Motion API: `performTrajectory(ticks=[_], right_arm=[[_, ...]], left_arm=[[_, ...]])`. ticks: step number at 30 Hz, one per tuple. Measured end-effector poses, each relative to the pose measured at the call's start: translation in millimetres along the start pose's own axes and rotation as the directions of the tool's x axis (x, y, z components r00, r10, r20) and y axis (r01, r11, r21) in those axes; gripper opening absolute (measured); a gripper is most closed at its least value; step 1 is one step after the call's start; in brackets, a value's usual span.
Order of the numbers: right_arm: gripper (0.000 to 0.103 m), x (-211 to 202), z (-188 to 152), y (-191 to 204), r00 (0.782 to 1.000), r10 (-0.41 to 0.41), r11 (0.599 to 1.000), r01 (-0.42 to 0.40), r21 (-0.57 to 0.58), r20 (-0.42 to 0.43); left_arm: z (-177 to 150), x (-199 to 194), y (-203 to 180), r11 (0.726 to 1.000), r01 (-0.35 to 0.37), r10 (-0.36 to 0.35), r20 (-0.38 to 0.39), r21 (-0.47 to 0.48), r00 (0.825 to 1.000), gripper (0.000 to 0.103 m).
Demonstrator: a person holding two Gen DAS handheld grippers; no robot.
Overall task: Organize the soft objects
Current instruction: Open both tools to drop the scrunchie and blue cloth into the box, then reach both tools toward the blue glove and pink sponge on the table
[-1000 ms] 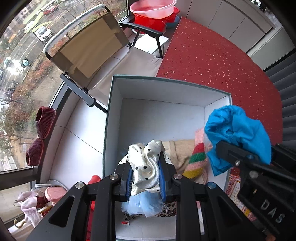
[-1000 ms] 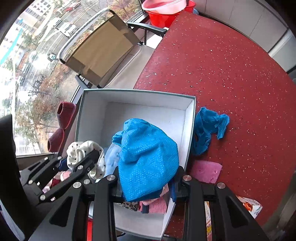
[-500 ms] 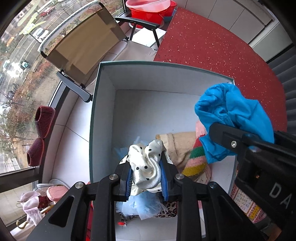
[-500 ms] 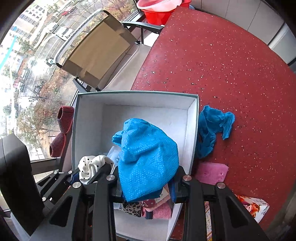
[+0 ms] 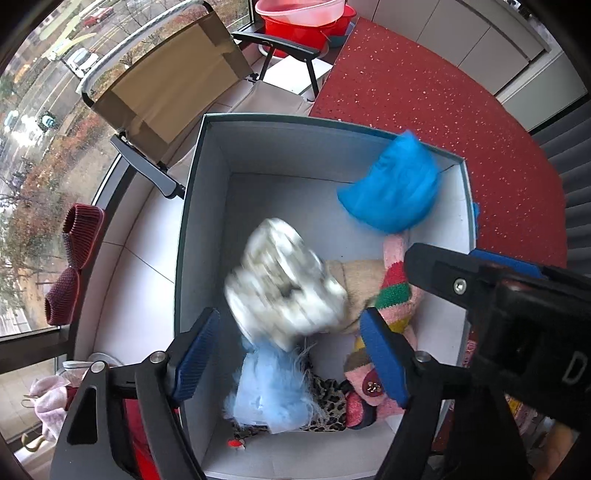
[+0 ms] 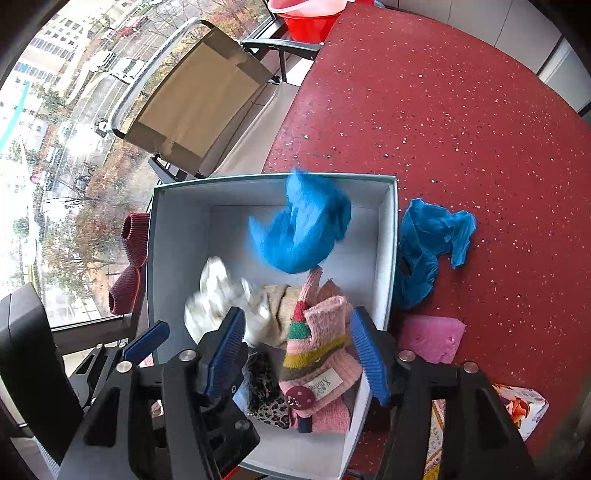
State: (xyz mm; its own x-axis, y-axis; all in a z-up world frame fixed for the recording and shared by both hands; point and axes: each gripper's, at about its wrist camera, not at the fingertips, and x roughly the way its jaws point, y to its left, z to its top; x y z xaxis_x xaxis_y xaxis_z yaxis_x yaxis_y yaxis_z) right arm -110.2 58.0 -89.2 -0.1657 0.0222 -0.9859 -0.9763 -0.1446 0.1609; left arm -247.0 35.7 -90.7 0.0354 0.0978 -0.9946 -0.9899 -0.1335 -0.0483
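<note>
A white box (image 5: 207, 221) (image 6: 388, 251) stands at the edge of the red table (image 6: 461, 122). My left gripper (image 5: 288, 354) is open. The white dotted cloth (image 5: 284, 291) (image 6: 221, 299) is blurred in the air above the box, free of the fingers. My right gripper (image 6: 295, 350) is open. The bright blue cloth (image 6: 299, 229) (image 5: 391, 188) is blurred in mid-air over the far part of the box. Inside lie a striped pink knit piece (image 6: 317, 354), a beige knit (image 5: 358, 277), a pale blue fluffy piece (image 5: 273, 387) and a leopard-print piece (image 5: 328, 398).
Another blue cloth (image 6: 428, 251) and a pink sponge (image 6: 432, 338) lie on the table right of the box. A printed packet (image 6: 517, 406) lies at the near right. A folding chair (image 5: 173, 85) and red basins (image 5: 303, 22) stand beyond. Dark red slippers (image 5: 70, 258) sit by the window.
Both grippers have opened. The white dotted cloth has left my left gripper and the blue cloth has left my right gripper; both are falling toward the box.
</note>
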Motion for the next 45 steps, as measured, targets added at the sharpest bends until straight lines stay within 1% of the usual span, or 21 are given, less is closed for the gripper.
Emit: performTrajectory(ticks=[2, 3, 4, 7, 10, 11, 13, 15, 17, 20, 24, 26, 29, 30, 33, 36, 39, 41, 42, 43, 45], right_arm=[[0.085, -5.6, -0.9, -4.0, 1.0, 0.008, 1.0, -0.008, 0.008, 0.006], [0.085, -9.4, -1.4, -6.5, 1.0, 0.015, 1.0, -0.015, 0.014, 0.008], [0.085, -13.4, -1.8, -9.4, 1.0, 0.023, 1.0, -0.023, 0.018, 0.008], [0.085, -27.7, -1.6, -24.0, 0.999, 0.037, 0.998, -0.038, 0.041, 0.018], [0.085, -43.1, -1.2, -49.3, 0.998, 0.05, 0.993, -0.054, 0.103, 0.032], [0.085, -47.2, -0.7, -58.8, 0.998, 0.049, 0.991, -0.053, 0.126, 0.035], [0.085, -53.1, -0.4, -79.6, 0.999, 0.015, 0.985, -0.02, 0.169, 0.031], [0.085, -52.8, -2.1, -102.1, 0.999, -0.031, 0.978, 0.028, 0.207, 0.009], [0.085, -46.4, -1.6, -117.2, 0.998, -0.055, 0.969, 0.059, 0.238, -0.025], [0.085, -25.2, -4.2, -140.3, 0.993, -0.039, 0.957, 0.069, 0.282, -0.112], [0.085, 3.5, -3.2, -153.1, 0.977, -0.018, 0.958, 0.077, 0.276, -0.213], [0.085, 13.2, -4.8, -155.0, 0.97, -0.009, 0.959, 0.077, 0.273, -0.241], [0.085, 34.7, -0.8, -157.4, 0.952, 0.011, 0.966, 0.069, 0.249, -0.307], [0.085, 43.9, 0.9, -156.5, 0.942, 0.006, 0.97, 0.076, 0.23, -0.335], [0.085, 61.5, 3.8, -157.1, 0.923, -0.027, 0.975, 0.109, 0.195, -0.384], [0.085, 80.8, 4.4, -159.6, 0.89, -0.034, 0.978, 0.124, 0.17, -0.454], [0.085, 94.5, 3.9, -160.1, 0.868, -0.088, 0.98, 0.164, 0.116, -0.488], [0.091, 100.6, 3.1, -164.6, 0.861, -0.084, 0.978, 0.167, 0.122, -0.501], [0.091, 100.9, 2.5, -168.6, 0.86, -0.067, 0.976, 0.162, 0.146, -0.506], [0.091, 100.0, 2.7, -172.7, 0.864, -0.053, 0.975, 0.154, 0.163, -0.501], [0.091, 95.3, 3.4, -179.7, 0.872, -0.073, 0.972, 0.171, 0.16, -0.484]], left_arm=[[-1.2, -2.1, -1.0, 1.0, -0.002, 0.002, 0.003, 0.004, 1.0, 0.087], [-1.4, -3.6, -1.8, 1.0, -0.004, 0.004, 0.005, 0.007, 1.0, 0.094], [-1.0, -4.6, -2.1, 1.0, 0.007, -0.007, 0.004, 0.006, 1.0, 0.103], [1.1, -9.9, -3.1, 0.998, 0.063, -0.063, 0.005, -0.013, 0.998, 0.103], [5.9, -18.1, -4.5, 0.993, 0.11, -0.109, 0.018, -0.032, 0.994, 0.103], [7.9, -21.6, -5.8, 0.992, 0.122, -0.121, 0.022, -0.037, 0.992, 0.103], [10.2, -27.0, -10.4, 0.99, 0.133, -0.132, 0.03, -0.036, 0.991, 0.103], [11.0, -30.5, -14.9, 0.99, 0.138, -0.138, 0.033, -0.03, 0.99, 0.103], [11.8, -33.9, -20.8, 0.989, 0.146, -0.145, 0.032, -0.022, 0.989, 0.103], [11.9, -35.2, -28.7, 0.987, 0.163, -0.162, 0.017, -0.017, 0.987, 0.103], [7.4, -34.9, -38.8, 0.986, 0.167, -0.167, -0.008, -0.002, 0.986, 0.103], [5.5, -35.8, -41.3, 0.986, 0.164, -0.164, -0.016, 0.0, 0.986, 0.103], [2.2, -37.4, -42.3, 0.988, 0.155, -0.155, -0.022, -0.004, 0.988, 0.103], [1.1, -37.9, -42.8, 0.988, 0.151, -0.151, -0.023, -0.005, 0.988, 0.103], [-1.5, -39.5, -43.4, 0.989, 0.146, -0.146, -0.029, -0.008, 0.989, 0.103], [-3.8, -42.1, -46.6, 0.991, 0.137, -0.137, -0.029, -0.007, 0.99, 0.103], [-3.5, -45.8, -52.1, 0.991, 0.135, -0.135, -0.025, -0.009, 0.991, 0.103], [-1.2, -48.9, -57.2, 0.991, 0.134, -0.134, -0.019, -0.005, 0.991, 0.103], [0.7, -50.6, -61.3, 0.991, 0.135, -0.135, -0.016, 0.001, 0.991, 0.103], [2.6, -51.4, -63.4, 0.991, 0.135, -0.135, -0.014, 0.004, 0.991, 0.103], [6.9, -53.2, -72.4, 0.99, 0.138, -0.138, -0.011, 0.022, 0.99, 0.103]])
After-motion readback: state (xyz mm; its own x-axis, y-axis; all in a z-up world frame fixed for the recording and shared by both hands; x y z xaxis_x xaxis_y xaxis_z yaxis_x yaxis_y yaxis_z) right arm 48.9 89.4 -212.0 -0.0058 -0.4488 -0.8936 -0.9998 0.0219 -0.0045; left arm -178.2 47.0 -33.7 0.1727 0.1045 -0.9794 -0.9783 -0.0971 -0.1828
